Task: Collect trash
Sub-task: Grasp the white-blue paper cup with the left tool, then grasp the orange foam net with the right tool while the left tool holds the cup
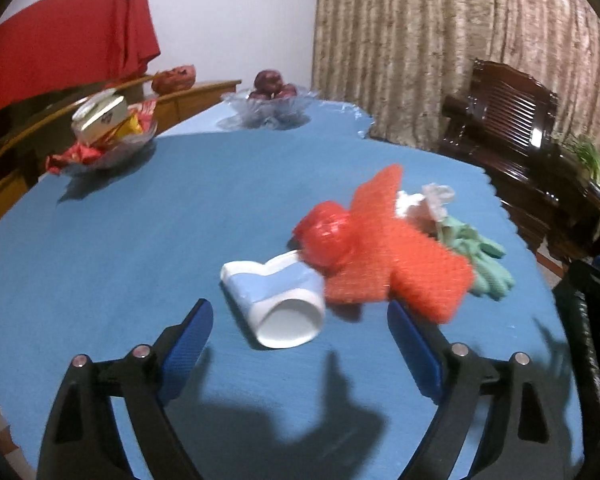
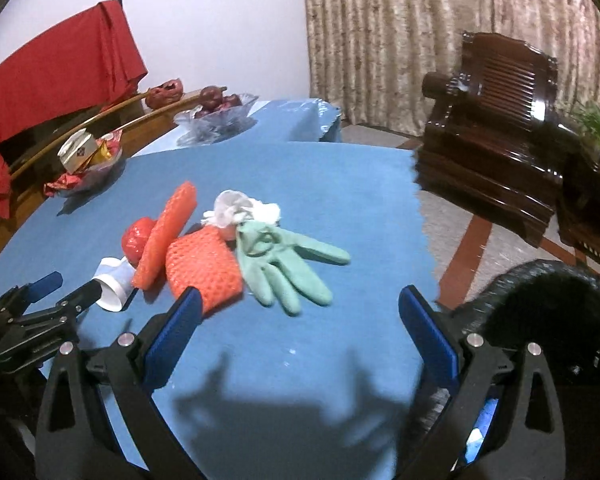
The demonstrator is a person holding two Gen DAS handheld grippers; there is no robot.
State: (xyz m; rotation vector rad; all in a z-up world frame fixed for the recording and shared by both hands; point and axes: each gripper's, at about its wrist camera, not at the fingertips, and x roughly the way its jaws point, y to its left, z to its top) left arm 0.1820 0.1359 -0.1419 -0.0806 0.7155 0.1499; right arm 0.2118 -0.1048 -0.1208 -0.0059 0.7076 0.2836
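A crushed white and light-blue paper cup (image 1: 278,304) lies on its side on the blue table, just ahead of my open, empty left gripper (image 1: 300,316). Behind it lie a red plastic wrapper (image 1: 326,236), orange foam netting (image 1: 392,256), crumpled white paper (image 1: 428,202) and a green glove (image 1: 484,260). In the right wrist view my right gripper (image 2: 300,308) is open and empty, near the green glove (image 2: 284,260) and the orange netting (image 2: 204,268). The cup (image 2: 114,282) and my left gripper (image 2: 66,290) show at the left.
A glass bowl of snack packs (image 1: 104,136) and a glass bowl of red fruit (image 1: 270,100) stand at the far side of the blue table (image 1: 140,240). A dark wooden chair (image 2: 500,132) stands right of the table edge. A black trash bag (image 2: 552,304) sits beside my right gripper.
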